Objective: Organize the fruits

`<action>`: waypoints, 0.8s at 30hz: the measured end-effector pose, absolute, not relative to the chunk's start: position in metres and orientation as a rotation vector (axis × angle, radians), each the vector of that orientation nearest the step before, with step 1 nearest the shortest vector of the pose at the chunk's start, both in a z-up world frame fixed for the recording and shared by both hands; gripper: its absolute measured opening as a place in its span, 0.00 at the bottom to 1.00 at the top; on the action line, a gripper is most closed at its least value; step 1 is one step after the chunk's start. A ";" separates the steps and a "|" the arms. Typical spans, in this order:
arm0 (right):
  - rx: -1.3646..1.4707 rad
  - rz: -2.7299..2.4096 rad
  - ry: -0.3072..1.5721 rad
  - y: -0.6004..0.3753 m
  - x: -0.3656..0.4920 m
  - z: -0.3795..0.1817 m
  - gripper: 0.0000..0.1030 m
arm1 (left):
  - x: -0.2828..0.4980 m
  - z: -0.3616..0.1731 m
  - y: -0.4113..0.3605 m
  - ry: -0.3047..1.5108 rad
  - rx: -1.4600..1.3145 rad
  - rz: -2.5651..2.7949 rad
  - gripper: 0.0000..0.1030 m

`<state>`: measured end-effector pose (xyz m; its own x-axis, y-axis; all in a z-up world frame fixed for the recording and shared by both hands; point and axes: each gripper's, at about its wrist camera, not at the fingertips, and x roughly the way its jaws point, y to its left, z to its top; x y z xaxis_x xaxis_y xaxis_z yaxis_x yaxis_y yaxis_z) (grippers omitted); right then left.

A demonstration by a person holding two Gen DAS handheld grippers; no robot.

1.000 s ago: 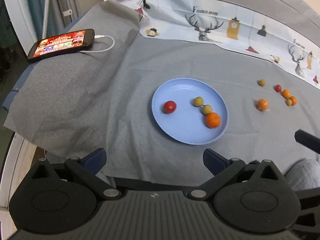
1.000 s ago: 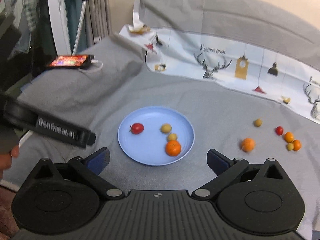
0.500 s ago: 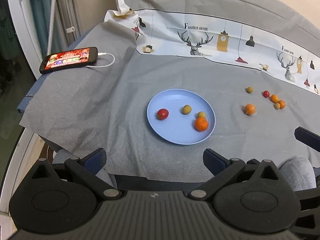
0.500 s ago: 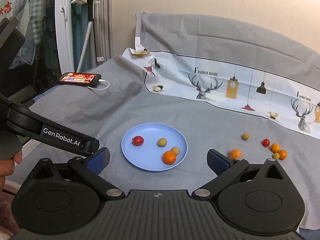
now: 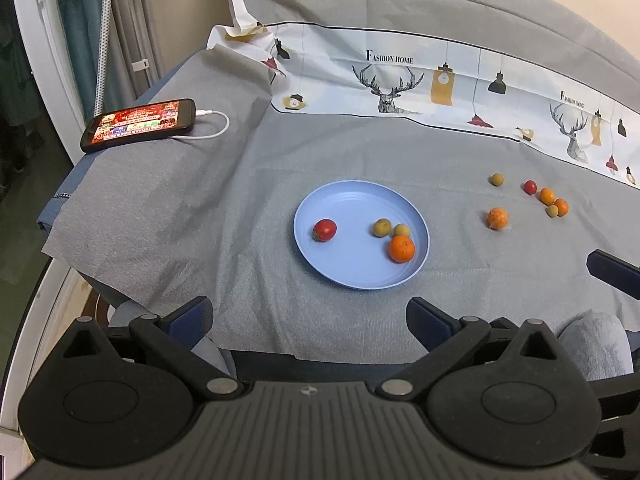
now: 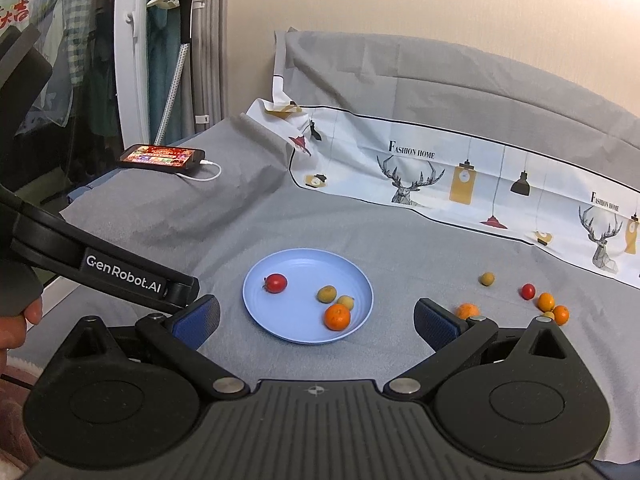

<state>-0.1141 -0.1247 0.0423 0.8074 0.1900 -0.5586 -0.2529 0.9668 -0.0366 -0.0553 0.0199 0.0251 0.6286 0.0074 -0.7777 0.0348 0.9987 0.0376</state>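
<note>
both grippers hang back with jaws wide, holding nothing.
round pale-blue plastic plate [image 5: 360, 268] carries four fruits; six more lie right of it on the grey cloth [image 5: 200, 220].

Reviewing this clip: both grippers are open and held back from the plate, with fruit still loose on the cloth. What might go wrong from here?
1. The loose fruits are round and sit on soft grey cloth; a nudge from a finger may roll the orange away.
2. The small cluster is tightly packed, so the right gripper may bump neighbours while grasping one.
3. Fruits already crowd one side of the blue plate; a dropped fruit could knock the plated orange off.
</note>
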 end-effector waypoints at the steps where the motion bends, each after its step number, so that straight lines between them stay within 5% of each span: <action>1: -0.112 0.238 0.586 -0.124 -0.114 0.042 0.99 | -0.055 0.025 0.020 0.893 0.050 -0.016 1.00; 24: -0.078 0.232 0.680 -0.136 -0.087 0.015 0.99 | -0.022 0.001 0.004 0.983 0.109 -0.027 1.00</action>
